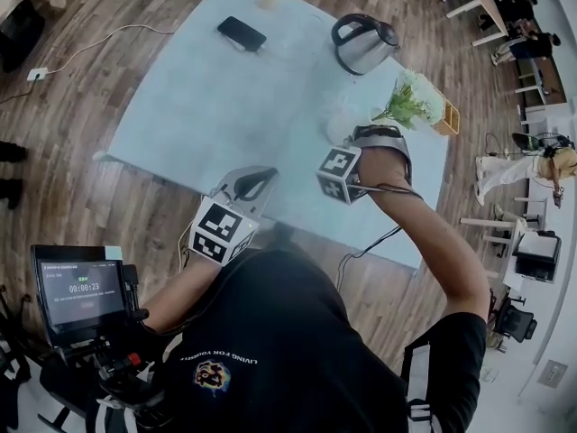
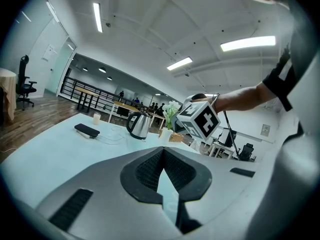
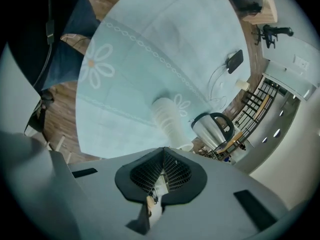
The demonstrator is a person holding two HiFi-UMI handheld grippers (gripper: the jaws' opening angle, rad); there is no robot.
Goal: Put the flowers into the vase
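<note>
The right tool [image 1: 383, 135] is pinching the flowers [image 1: 413, 99] by their thin stems, holding them over the bench [image 1: 207, 106] near the vase [image 3: 169, 124]. The left tool [image 2: 163, 156] is hovering pressed together, empty. If the stems are coming in tilted, they risk catching the rim and tipping the vase.

This is a big open office. Far ahead of the left gripper [image 2: 165, 179] are long desks [image 2: 121, 105] with people [image 2: 150, 105] at them, and a black rail [image 2: 75, 86] is near them. Off to its left stands an office chair [image 2: 25, 86] on wheels. Long strip lights [image 2: 247, 43] shine on the high ceiling above it. The floor [image 1: 81, 106] is wood. Right in front of it is a table [image 1: 198, 115] with a kettle [image 1: 362, 45] and a phone [image 1: 242, 32] on a cable. Behind it, a small screen [image 1: 79, 293] shows a timer.
</note>
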